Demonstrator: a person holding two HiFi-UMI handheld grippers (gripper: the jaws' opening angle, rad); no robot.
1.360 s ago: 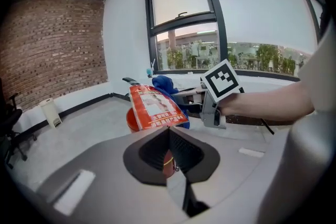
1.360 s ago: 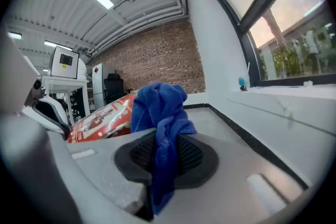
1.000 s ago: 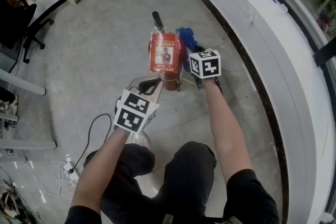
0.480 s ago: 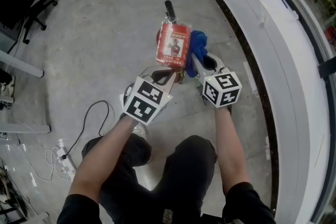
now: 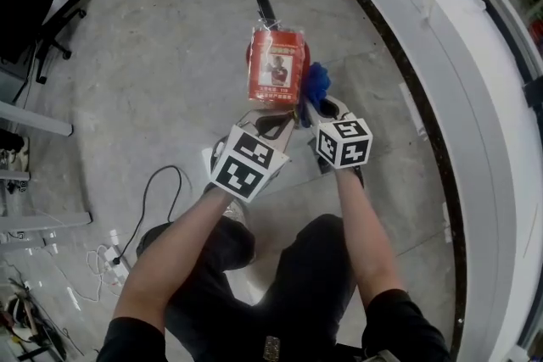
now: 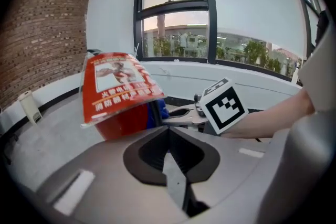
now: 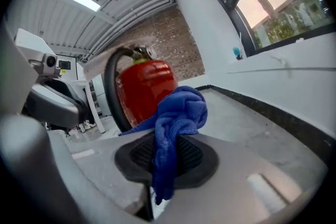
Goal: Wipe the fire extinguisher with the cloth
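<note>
Red fire extinguisher (image 7: 144, 92) standing upright, blue cloth (image 7: 181, 110) pinched in right tongs (image 7: 167, 157)

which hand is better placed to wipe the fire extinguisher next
Right, I'd judge. The right tool is shut on the blue cloth, which sits just beside the red fire extinguisher. The left tool is shut and carries no cloth.

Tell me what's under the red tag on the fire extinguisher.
The red body shows beneath the tag, with the blue cloth beside it. From above, the tag covers the extinguisher's top.
</note>
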